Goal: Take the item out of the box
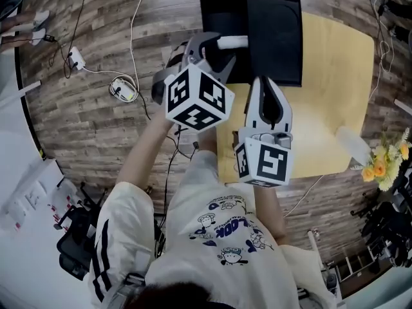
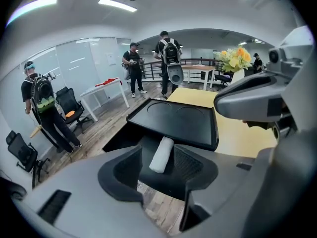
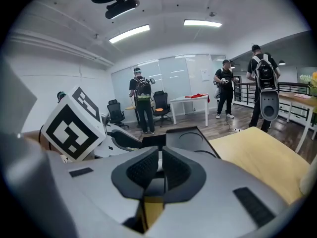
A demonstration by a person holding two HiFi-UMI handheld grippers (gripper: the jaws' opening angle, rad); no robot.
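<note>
Hair (image 1: 177,296) and a printed white shirt (image 1: 222,234) are seen nearest, with two grippers held out over a black box (image 1: 222,11).

The left gripper (image 2: 157,165) is held with its jaws spread wide, and a white roll (image 2: 162,154) is framed between them with neither pad pressed on it. The roll lies in the open box, just beside the raised lid (image 1: 275,37), at the edge of a yellow table (image 1: 335,76). The right gripper (image 3: 159,170) has its jaws drawn to a thin slit, and nothing is gripped.
</note>
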